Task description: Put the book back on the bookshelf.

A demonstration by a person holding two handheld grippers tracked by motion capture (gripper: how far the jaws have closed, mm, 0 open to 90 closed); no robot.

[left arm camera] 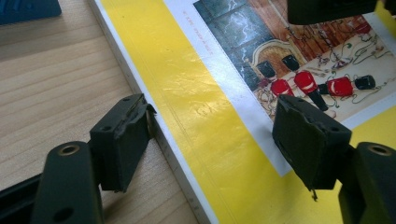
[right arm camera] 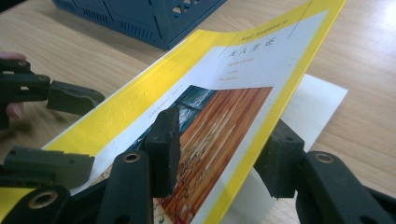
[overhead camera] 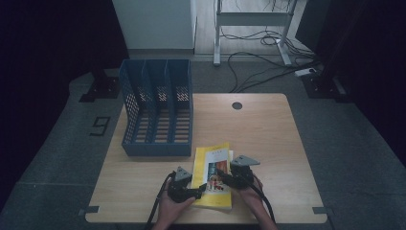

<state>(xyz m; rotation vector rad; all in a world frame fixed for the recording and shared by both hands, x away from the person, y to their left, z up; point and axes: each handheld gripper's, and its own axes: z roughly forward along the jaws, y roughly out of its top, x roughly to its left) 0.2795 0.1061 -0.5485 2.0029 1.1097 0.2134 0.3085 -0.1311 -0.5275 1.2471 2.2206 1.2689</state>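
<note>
Yellow book (overhead camera: 214,177) — right gripper (right arm camera: 219,154) seemingly pinching its lifted cover; left gripper (left arm camera: 215,144) gapes wide.

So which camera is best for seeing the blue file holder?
The high view: the whole blue file holder stands on the table behind the yellow book, its slots visible. The right gripper view catches a low corner; the left gripper view, a blurred blue edge.

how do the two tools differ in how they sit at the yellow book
The left tool straddles the yellow book at its spine edge, jaws open, one pad on the table side, one over the cover. The right tool has the lifted front cover between its jaws, one above and one beneath, while the left sits low and flat. Both work the book's near end.
</note>
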